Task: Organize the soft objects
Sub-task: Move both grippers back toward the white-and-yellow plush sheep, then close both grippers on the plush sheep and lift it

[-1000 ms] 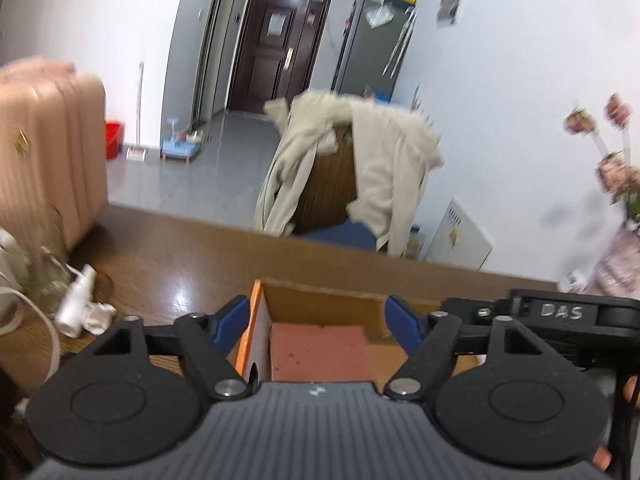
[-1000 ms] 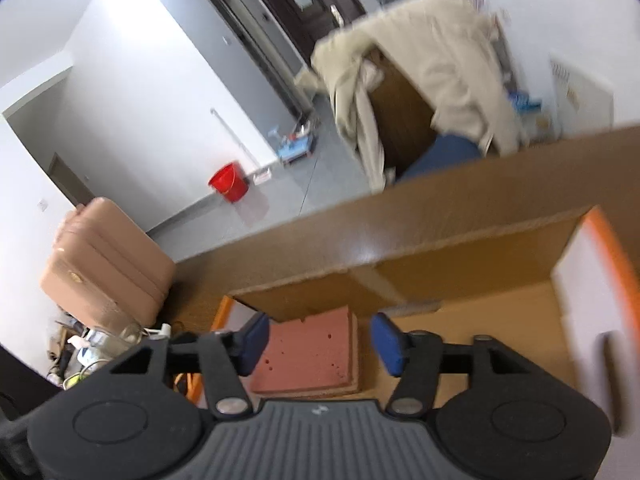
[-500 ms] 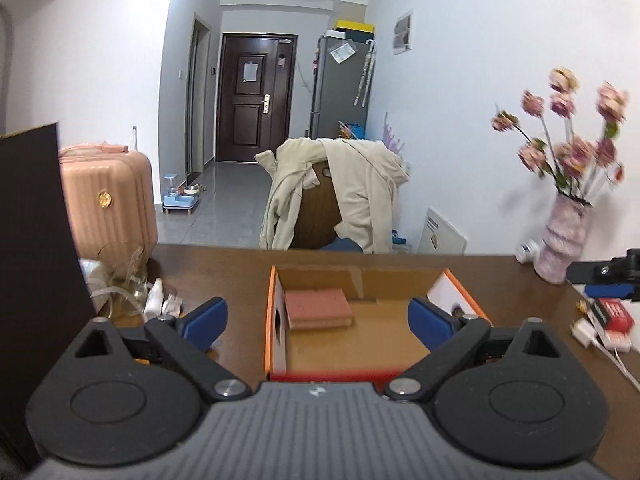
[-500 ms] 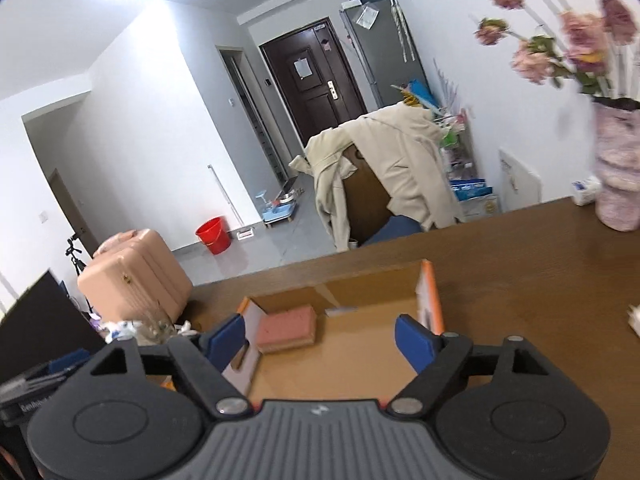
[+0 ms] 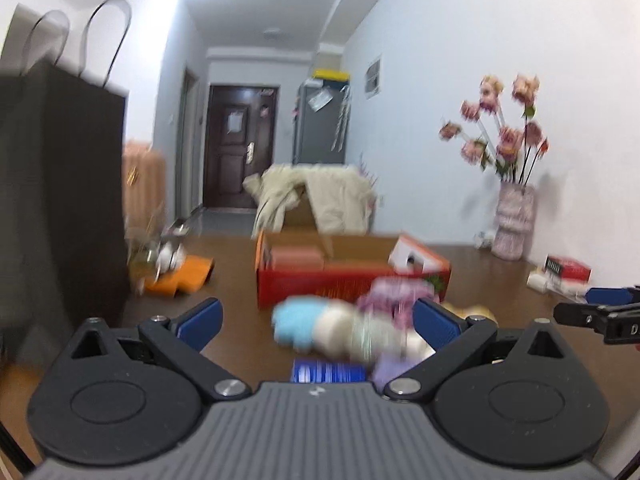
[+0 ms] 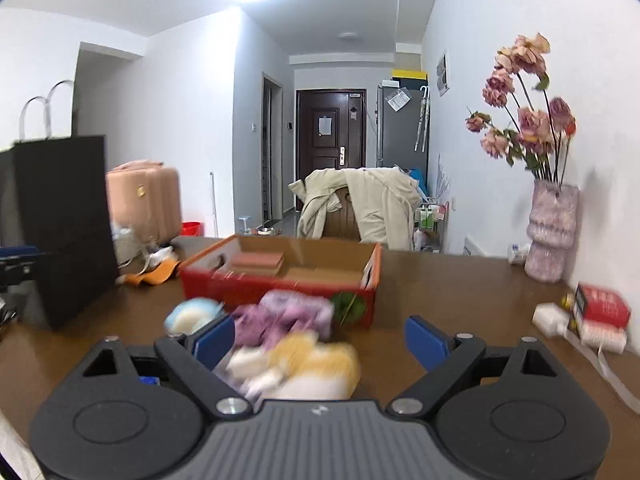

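An open red cardboard box point(image 5: 340, 284) point(image 6: 224, 284) stands on the brown table and holds a pink sponge point(image 5: 296, 258) point(image 6: 258, 261). In front of it lie soft toys: a blue and cream one point(image 5: 304, 322) point(image 6: 192, 316), a purple one point(image 5: 394, 300) point(image 6: 288, 314) and a yellow and white one point(image 6: 316, 364). My left gripper point(image 5: 316, 322) is open and empty, above the blue toy. My right gripper point(image 6: 320, 340) is open and empty, with the yellow toy between its fingers' line. The left view is blurred.
A black paper bag point(image 5: 56, 200) point(image 6: 60, 224) stands at the left. An orange cloth point(image 5: 180, 280) lies near it. A vase of flowers point(image 6: 552, 236), a red box point(image 6: 600, 308) and a white charger point(image 6: 554, 320) sit at the right. A chair with a coat point(image 6: 360, 208) stands behind the table.
Both grippers have pulled back and away from the box. The soft toys in front of the box have come into view under them. Both stay open.
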`<move>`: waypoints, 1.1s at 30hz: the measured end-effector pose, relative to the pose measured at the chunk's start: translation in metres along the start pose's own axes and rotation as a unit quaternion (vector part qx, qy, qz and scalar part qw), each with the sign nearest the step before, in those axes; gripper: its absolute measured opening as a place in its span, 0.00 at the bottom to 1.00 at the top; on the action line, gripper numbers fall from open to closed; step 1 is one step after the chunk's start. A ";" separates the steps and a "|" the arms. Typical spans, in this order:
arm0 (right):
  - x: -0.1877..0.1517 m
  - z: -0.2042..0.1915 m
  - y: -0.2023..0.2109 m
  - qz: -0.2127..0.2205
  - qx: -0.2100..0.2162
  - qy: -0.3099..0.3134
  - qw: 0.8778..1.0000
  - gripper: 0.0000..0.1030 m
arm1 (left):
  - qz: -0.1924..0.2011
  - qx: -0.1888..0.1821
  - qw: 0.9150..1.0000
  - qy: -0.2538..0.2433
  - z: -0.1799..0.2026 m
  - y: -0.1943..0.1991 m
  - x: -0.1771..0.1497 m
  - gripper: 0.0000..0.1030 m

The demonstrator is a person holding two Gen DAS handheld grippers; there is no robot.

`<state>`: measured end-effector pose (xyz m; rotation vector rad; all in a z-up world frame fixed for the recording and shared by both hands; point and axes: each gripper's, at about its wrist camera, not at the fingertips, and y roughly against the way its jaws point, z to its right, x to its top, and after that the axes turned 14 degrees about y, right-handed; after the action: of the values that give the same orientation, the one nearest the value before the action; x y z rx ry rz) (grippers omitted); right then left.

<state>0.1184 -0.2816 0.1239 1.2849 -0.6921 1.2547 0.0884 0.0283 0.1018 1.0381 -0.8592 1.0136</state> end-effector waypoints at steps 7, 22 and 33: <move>-0.054 -0.033 0.015 -0.047 0.020 -0.043 0.998 0.89 | -0.013 -0.018 0.999 -0.044 0.007 0.001 -0.023 1.00; -0.058 -0.020 -0.062 -0.064 -0.004 -0.055 0.996 0.87 | -0.066 -0.055 0.993 -0.076 0.069 -0.092 -0.025 1.00; -0.061 0.042 -0.106 -0.104 -0.012 -0.081 0.991 0.77 | -0.167 -0.096 0.977 -0.097 0.137 -0.199 -0.024 0.89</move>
<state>0.2127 -0.3203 0.0441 1.4120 -0.6676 0.9777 0.2564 -0.1433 0.0657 1.0838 -0.8865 0.5422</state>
